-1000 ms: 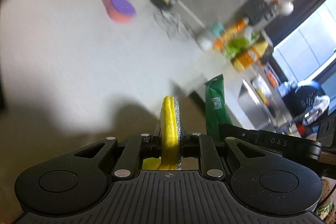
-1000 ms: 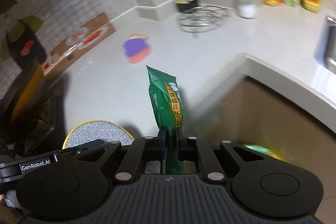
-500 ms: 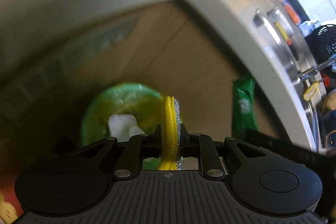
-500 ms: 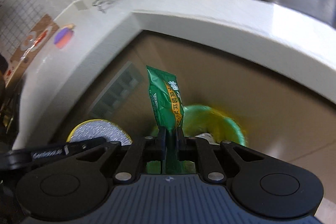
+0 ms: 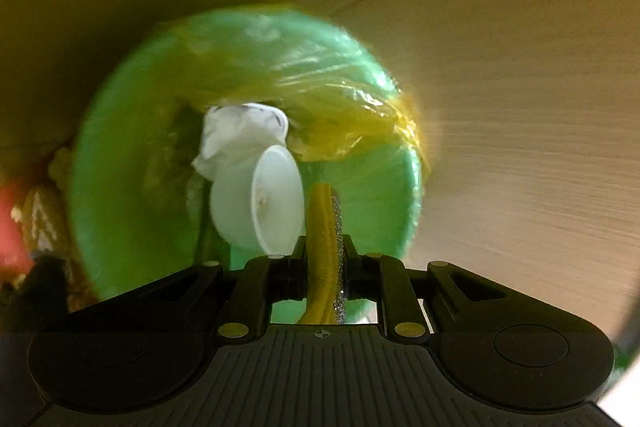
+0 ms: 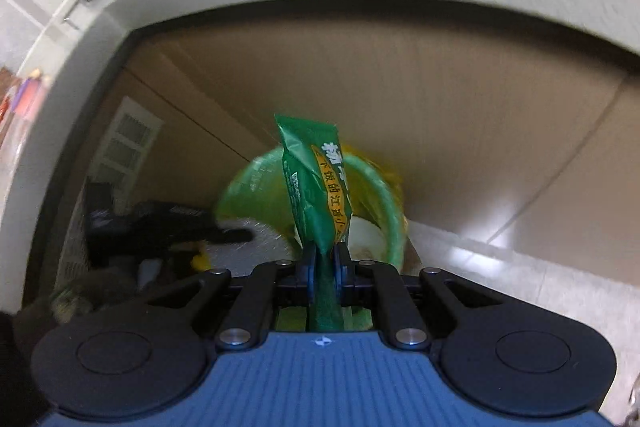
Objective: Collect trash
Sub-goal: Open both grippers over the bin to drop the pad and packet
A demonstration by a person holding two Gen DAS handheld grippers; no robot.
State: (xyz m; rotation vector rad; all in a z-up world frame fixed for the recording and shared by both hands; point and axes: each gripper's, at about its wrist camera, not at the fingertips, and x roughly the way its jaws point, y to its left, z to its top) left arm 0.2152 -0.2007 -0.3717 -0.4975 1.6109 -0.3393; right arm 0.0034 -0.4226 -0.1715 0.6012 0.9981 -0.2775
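Left wrist view: left gripper (image 5: 325, 255) clamped thin yellow disc (image 5: 322, 223) with glittery silver face, edge-on, above round green bin (image 5: 120, 163) lined with crinkled plastic, holding white paper cup (image 5: 264, 211). Right gripper (image 6: 324, 259) pinched glossy green wrapper (image 6: 314, 179) upright over same bin.

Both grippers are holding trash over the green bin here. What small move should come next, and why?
Probably open the left gripper: its yellow, glitter-edged disc sits directly over the green bag-lined bin, above the white cup. The right gripper holds the green snack wrapper farther back.
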